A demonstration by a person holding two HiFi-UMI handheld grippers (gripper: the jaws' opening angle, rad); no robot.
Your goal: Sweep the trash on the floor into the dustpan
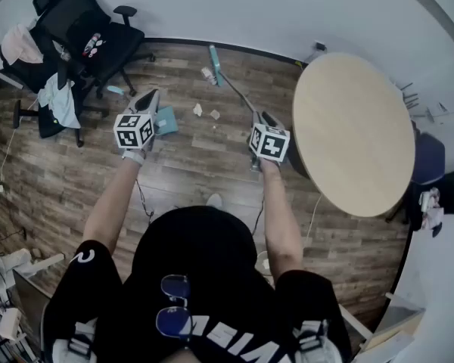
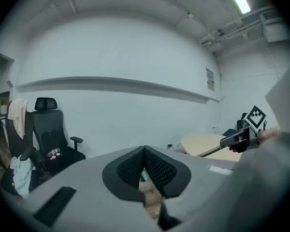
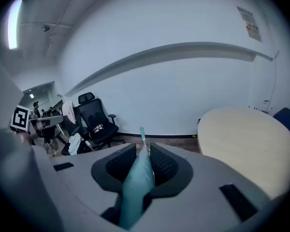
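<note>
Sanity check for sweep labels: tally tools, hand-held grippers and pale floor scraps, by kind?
Broom: 1
Dustpan: 1
Hand-held grippers: 2 (left, right)
Pale scraps: 3 ()
Total: 7

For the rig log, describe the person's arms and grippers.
The left gripper and right gripper are grey with black ribbed pads; each carries a white cube of black square markers and trails a thin cable. Sleeves are short, black.
</note>
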